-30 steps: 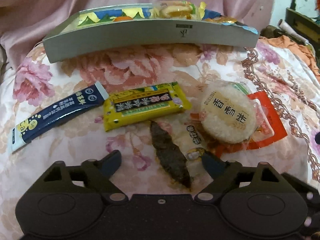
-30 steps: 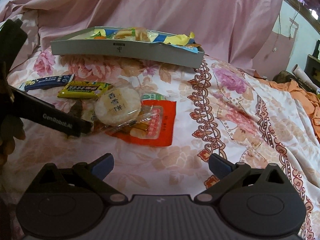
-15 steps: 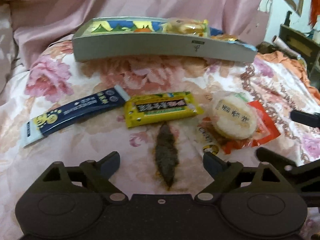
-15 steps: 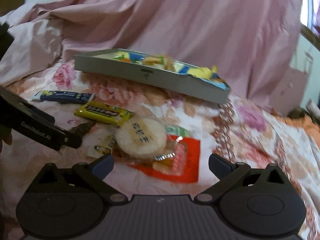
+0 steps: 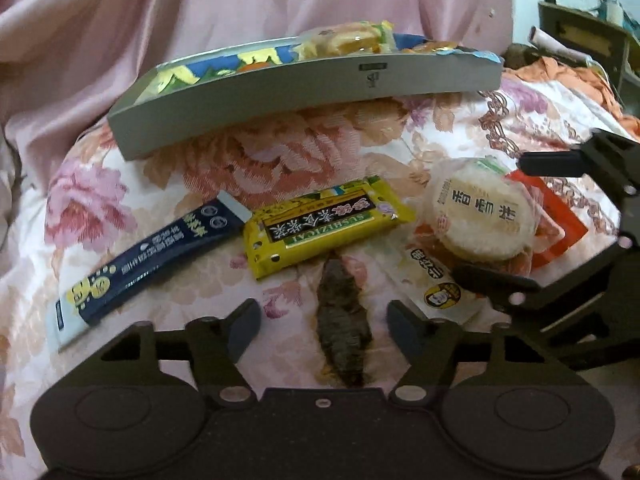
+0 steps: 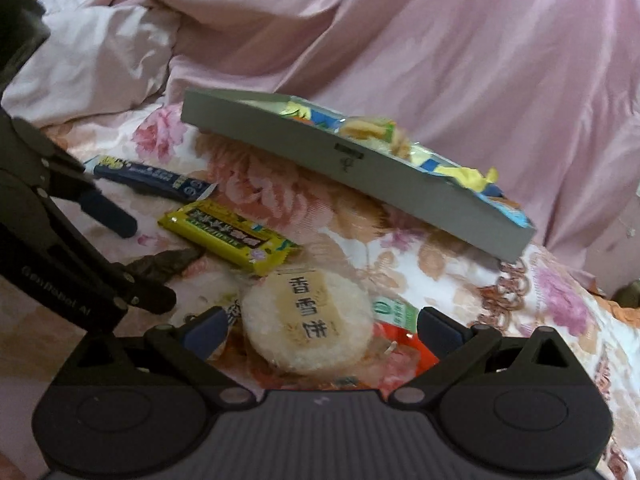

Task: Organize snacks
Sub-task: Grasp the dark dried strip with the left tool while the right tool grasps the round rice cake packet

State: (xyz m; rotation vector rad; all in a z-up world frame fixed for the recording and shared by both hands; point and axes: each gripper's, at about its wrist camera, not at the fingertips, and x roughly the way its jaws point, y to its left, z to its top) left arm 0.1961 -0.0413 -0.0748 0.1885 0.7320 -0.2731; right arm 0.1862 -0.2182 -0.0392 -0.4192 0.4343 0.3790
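A grey tray point(image 5: 280, 100) with several snacks in it stands at the back of the flowered bedspread; it also shows in the right wrist view point(image 6: 360, 184). In front lie a navy stick packet point(image 5: 148, 256), a yellow bar point(image 5: 324, 226), a dark brown snack point(image 5: 344, 328), a round white rice cracker point(image 5: 480, 216) on an orange packet point(image 5: 556, 224), and a small white sachet point(image 5: 440, 284). My left gripper point(image 5: 324, 326) is open, its fingers either side of the dark snack. My right gripper point(image 6: 320, 330) is open, its fingers either side of the rice cracker point(image 6: 308, 320).
Pink sheets point(image 6: 440, 40) are draped behind the tray. Orange cloth point(image 5: 572, 76) and dark furniture point(image 5: 588, 36) stand at the far right. The two grippers are close together; the left one point(image 6: 60, 248) shows at the left of the right wrist view.
The right gripper has moved forward and down to straddle the rice cracker. The left gripper has closed in on the dark snack, and its jaws have narrowed a little.
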